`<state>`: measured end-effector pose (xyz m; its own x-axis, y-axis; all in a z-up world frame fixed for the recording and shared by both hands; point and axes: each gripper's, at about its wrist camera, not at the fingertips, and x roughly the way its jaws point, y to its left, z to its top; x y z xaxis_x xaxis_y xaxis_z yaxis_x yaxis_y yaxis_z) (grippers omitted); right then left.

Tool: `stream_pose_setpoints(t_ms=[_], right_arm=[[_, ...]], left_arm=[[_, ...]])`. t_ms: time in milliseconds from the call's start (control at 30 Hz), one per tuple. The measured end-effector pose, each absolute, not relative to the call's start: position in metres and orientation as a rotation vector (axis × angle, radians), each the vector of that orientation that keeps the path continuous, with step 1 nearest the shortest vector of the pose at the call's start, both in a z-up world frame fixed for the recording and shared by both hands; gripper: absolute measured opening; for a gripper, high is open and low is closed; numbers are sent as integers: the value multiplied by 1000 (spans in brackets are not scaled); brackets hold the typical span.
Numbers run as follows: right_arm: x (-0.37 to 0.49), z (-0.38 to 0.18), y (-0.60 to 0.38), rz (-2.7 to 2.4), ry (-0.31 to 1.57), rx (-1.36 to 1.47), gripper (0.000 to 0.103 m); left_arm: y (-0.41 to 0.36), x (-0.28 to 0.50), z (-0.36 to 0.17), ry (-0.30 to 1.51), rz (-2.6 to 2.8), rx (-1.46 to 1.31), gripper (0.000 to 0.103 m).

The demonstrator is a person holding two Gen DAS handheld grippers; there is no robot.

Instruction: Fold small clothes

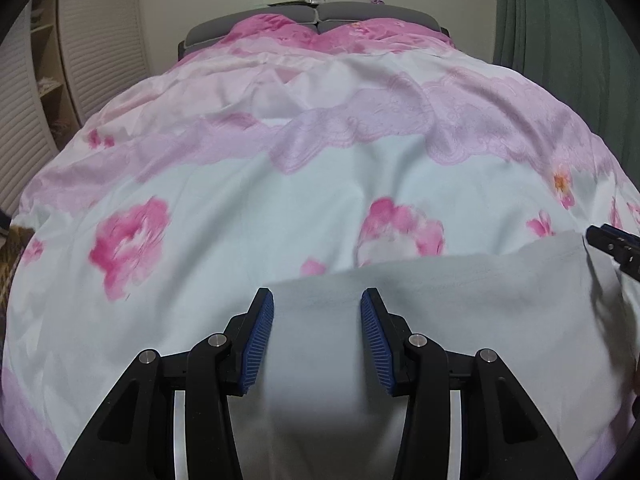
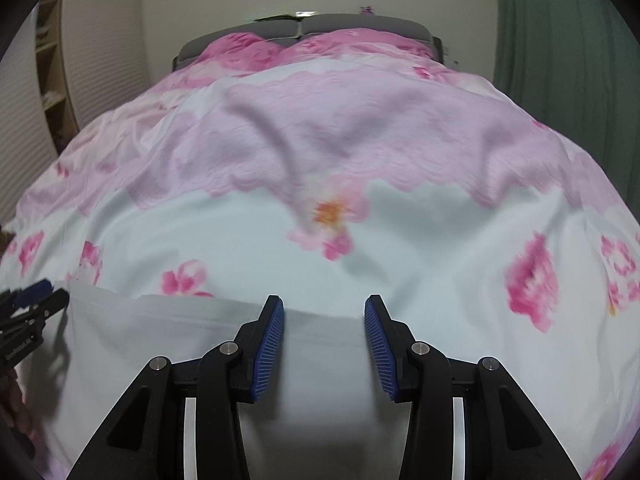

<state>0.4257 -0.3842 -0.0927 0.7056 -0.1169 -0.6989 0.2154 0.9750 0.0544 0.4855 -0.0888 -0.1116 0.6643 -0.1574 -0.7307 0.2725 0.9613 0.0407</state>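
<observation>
A pale grey-white garment lies flat on the flowered bed cover, near the front edge. It also shows in the right wrist view. My left gripper is open, its blue pads just above the garment's left part. My right gripper is open over the garment's right edge. The right gripper's tip shows at the right edge of the left wrist view, and the left gripper's tip at the left edge of the right wrist view. Neither holds anything.
The bed cover is white and pink with large flowers and a lace-print band. Pink pillows and a grey headboard are at the far end. Louvred cupboard doors stand left, a green curtain right.
</observation>
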Motion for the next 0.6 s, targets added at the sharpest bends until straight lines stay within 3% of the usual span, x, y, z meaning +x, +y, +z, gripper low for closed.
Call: stream_pose_setpoints(t_ms=[400, 500, 600], right_arm=[[320, -107, -359, -139, 814, 235, 45], [298, -111, -347, -187, 812, 253, 59], [287, -122, -344, -211, 830, 265, 62]], left_arm=[[-54, 379, -122, 845, -248, 130, 53], [-48, 361, -127, 848, -225, 103, 54], [-43, 357, -138, 879, -207, 73, 54]])
